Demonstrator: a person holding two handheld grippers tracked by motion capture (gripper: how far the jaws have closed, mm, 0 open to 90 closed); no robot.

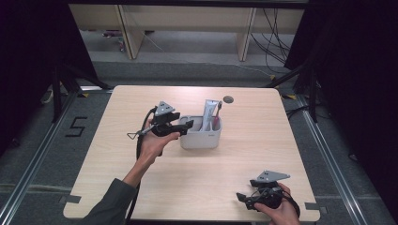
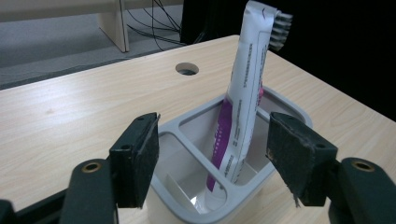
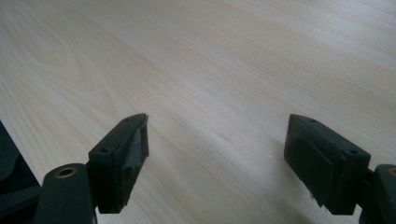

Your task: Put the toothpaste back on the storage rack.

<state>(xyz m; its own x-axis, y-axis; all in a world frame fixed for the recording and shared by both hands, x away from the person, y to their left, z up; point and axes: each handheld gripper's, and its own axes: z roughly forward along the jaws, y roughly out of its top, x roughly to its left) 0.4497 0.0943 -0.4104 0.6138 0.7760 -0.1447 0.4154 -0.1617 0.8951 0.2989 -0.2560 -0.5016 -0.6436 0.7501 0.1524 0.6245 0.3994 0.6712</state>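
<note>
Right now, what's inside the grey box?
The grey box holds a white and purple tube standing upright, with a toothbrush peeking out behind it. The tube covers the toothbrush's handle. The near compartment looks empty.

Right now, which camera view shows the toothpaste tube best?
The left gripper view. There the toothpaste tube stands close and large in the grey holder, with white and purple print visible, between the open jaws. The high view shows the tube small and far off, leaning in the holder. The right gripper view looks at the bare table.
</note>
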